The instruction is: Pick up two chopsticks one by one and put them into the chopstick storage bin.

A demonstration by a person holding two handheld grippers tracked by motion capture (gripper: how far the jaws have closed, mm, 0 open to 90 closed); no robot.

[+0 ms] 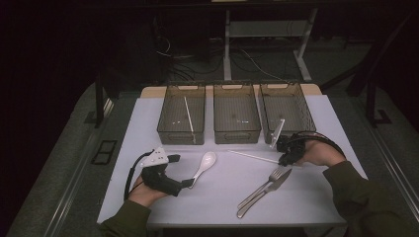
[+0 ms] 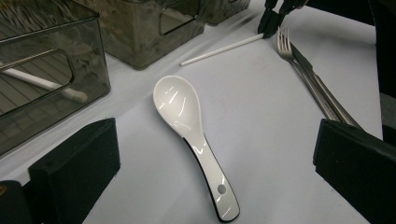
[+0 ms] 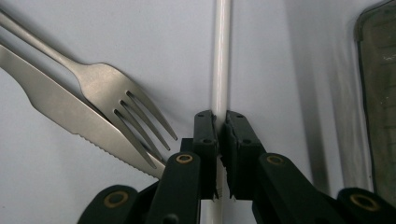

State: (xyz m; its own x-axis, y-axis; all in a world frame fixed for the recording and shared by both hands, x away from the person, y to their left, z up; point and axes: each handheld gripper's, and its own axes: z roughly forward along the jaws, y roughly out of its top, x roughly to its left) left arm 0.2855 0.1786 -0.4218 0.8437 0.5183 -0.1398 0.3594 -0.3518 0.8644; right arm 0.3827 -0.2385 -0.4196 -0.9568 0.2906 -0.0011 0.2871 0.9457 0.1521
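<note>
Three smoky clear bins in a row: left bin (image 1: 181, 120), middle bin (image 1: 236, 118), right bin (image 1: 287, 111). Two white chopsticks: one (image 1: 188, 113) in the left bin, one (image 1: 252, 156) on the table. One white spoon (image 1: 204, 165), one fork (image 1: 264, 185), one knife (image 1: 269, 190).

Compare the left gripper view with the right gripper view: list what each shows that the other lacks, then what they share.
Left gripper view alone: the white spoon lying between the left gripper's wide-open jaws, and a second chopstick inside the nearest bin.

Right gripper view alone: the knife's serrated blade and a close look at the pads pinching the stick.

Shared: the white chopstick on the table, the right gripper shut on its end, and the fork.
</note>
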